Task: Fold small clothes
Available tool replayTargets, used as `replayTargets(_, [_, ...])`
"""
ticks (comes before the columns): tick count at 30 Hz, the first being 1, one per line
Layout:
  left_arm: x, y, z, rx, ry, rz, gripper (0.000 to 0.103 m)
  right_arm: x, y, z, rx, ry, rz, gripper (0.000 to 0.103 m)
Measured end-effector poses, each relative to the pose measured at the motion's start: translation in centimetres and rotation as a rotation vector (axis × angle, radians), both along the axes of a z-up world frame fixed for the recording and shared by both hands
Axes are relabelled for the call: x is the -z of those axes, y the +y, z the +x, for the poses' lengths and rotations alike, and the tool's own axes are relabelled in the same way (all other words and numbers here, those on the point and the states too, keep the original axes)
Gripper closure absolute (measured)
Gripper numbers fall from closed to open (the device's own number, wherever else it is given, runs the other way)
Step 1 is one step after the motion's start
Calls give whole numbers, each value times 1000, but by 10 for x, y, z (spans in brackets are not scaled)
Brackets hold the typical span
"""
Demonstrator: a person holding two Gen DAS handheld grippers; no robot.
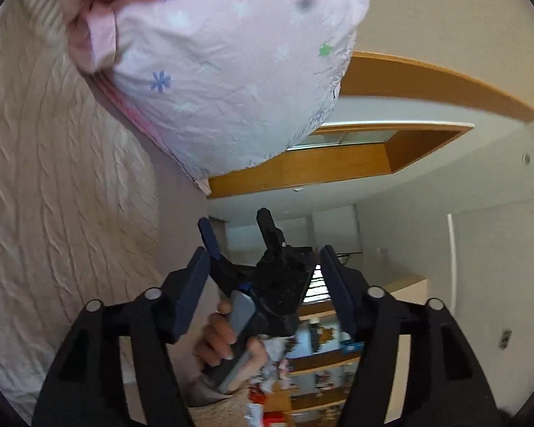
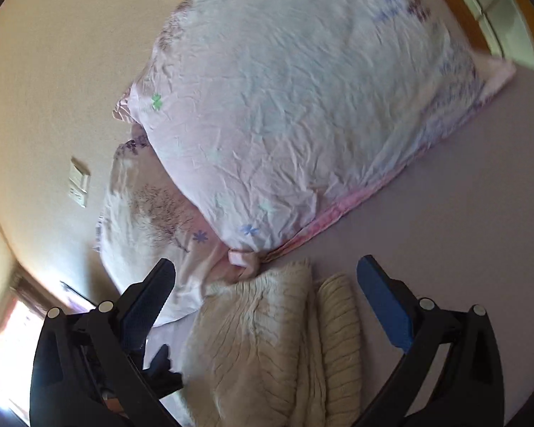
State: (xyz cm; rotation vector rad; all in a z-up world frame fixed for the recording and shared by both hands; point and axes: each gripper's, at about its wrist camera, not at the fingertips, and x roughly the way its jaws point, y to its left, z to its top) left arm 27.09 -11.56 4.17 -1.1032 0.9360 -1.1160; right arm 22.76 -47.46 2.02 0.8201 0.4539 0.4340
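Observation:
A cream cable-knit garment (image 2: 263, 341) lies on the lavender bed sheet (image 2: 462, 220), with a ribbed cuff or sleeve (image 2: 340, 323) beside it. In the left wrist view the same knit (image 1: 53, 185) fills the left side. My left gripper (image 1: 265, 277) is open and empty, held off to the side of the knit. My right gripper (image 2: 267, 281) is open and empty, its fingers on either side of the knit's upper edge. The right gripper (image 1: 267, 249), with the hand that holds it, shows between the left fingers in the left wrist view.
A pink pillow with flower print (image 2: 302, 114) lies on the bed just beyond the knit; it also shows in the left wrist view (image 1: 224, 71). A second pale pillow (image 2: 142, 220) is beside it. Wooden bed frame (image 1: 427, 82), wall and shelves (image 1: 320, 373) lie beyond.

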Motion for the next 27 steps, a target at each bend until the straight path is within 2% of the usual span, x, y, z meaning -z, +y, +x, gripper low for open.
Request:
replayTargets(2, [-11,31,-7,-118,-76,147,29,6,3,6,-42,54,11,1])
replayTargets(3, [-13,51,-10,-208,-91,266,27,9,7,10,-58,88,-9,1])
replayTargets(5, [-14,78,-12,-324,-99,496,26,18,19,21,-80,182,-69,1])
replayTargets(6, [-10,85,-12,-349,-96,572,25,23,25,26,-89,228,-94,1])
replayTargets(7, [-5,89,-11,-358,-78,616,25,29,30,31,-102,266,-108,1])
replayTargets(9, [12,96,-9,-319,-29,650,25,39,37,37,-138,317,-110,1])
replayTargets(11, [28,90,-5,-289,5,670,25,40,42,38,-143,312,-130,1])
replayTargets(13, [38,76,-5,-257,6,700,24,41,45,37,-146,301,-140,1])
replayTargets(14, [36,69,-7,-273,-44,718,24,42,47,36,-152,296,-142,7])
replayTargets(15, [36,65,-7,-269,-61,742,24,43,51,37,-166,303,-147,17])
replayTargets(16, [37,57,-9,-273,-74,755,24,43,54,37,-158,297,-167,20])
replayTargets(17, [38,54,-9,-277,-80,751,27,43,58,36,-159,303,-201,38])
replayTargets(18, [38,56,-8,-273,-78,741,35,45,63,36,-183,308,-196,57])
replayTargets(21, [32,73,-11,-257,-98,657,62,42,73,27,-185,278,-184,68])
replayTargets(23, [20,85,-14,-223,-122,593,66,35,83,19,-249,214,-131,70])
replayTargets(24, [12,96,-20,-221,-151,588,66,30,95,15,-292,182,-115,70])
replayTargets(25, [3,102,-26,-235,-188,607,66,27,105,13,-320,163,-108,70])
replayTargets(27, [-11,116,-35,-284,-268,706,64,26,133,15,-369,145,-117,69])
